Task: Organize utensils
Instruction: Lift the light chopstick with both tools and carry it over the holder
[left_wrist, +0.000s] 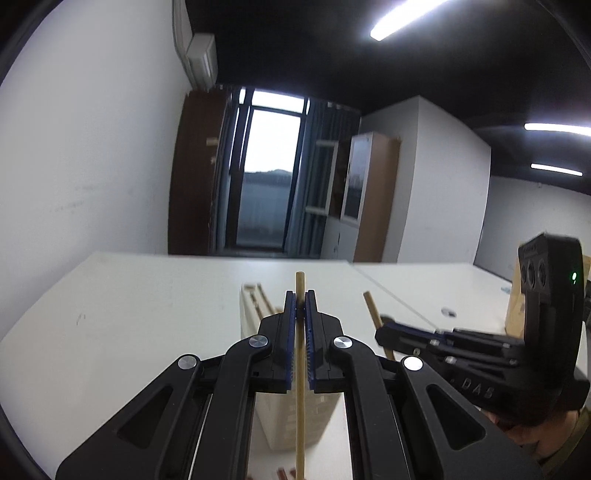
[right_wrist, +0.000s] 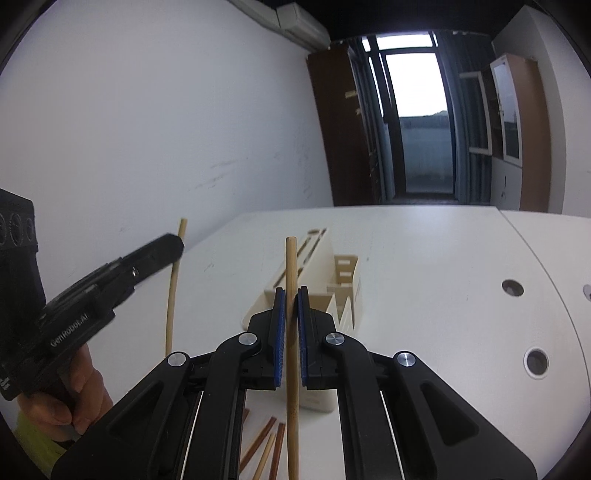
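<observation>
Jaws of both grippers are seen clenched, each on one pale round bamboo chopstick. The left gripper (left_wrist: 300, 306) is held nearly level above the white desk (left_wrist: 147, 314), its chopstick (left_wrist: 300, 369) pinched upright between the blue pads. The right gripper (right_wrist: 291, 299) is tilted slightly downward; its chopstick (right_wrist: 291, 332) is likewise gripped upright. A hand (right_wrist: 74, 398) is wrapped around the left gripper's handle. The cream slotted utensil organizer box (right_wrist: 332, 291) is set on the desk beyond both grippers, with sticks shown in its far slots. Loose reddish-brown and pale chopsticks (right_wrist: 266, 443) are left lying on the desk before the box.
</observation>
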